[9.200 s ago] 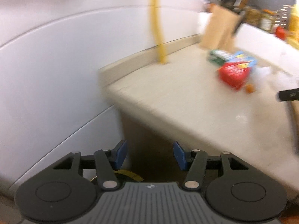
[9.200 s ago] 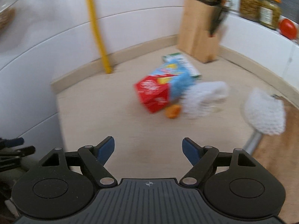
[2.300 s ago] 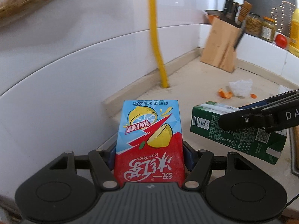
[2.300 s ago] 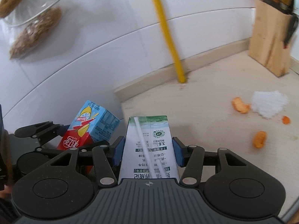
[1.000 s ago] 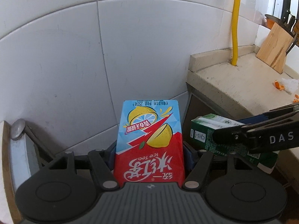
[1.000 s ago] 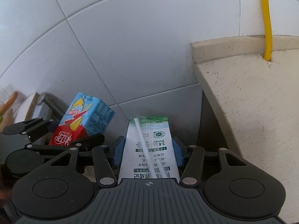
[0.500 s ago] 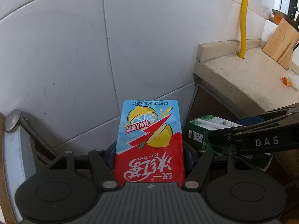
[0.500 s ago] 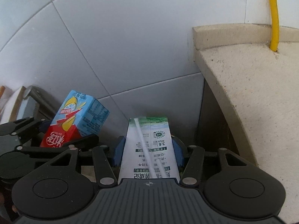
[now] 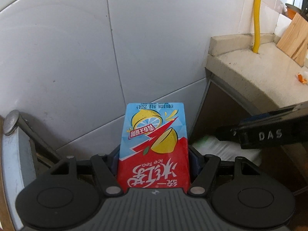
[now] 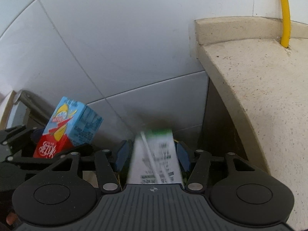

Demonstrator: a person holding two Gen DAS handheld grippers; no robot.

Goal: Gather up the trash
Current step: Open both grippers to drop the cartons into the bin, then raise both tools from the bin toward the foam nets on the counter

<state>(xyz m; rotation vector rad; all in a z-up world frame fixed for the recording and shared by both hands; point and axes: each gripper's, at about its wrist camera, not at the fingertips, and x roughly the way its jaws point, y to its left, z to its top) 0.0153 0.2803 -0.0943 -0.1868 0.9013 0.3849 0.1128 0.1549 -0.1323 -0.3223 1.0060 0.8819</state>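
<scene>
1. Holding the ice tea carton in my left claw, both blue pads pressed against its sides, beside the white tiled wall.
2. My right claw is opening; the milk carton sits blurred between its pads with gaps showing on both sides, so no grip.
3. Both cartons hang off the end of the counter, below its edge.
4. An orange scrap lies on the counter; a yellow pipe rises at the wall.
</scene>
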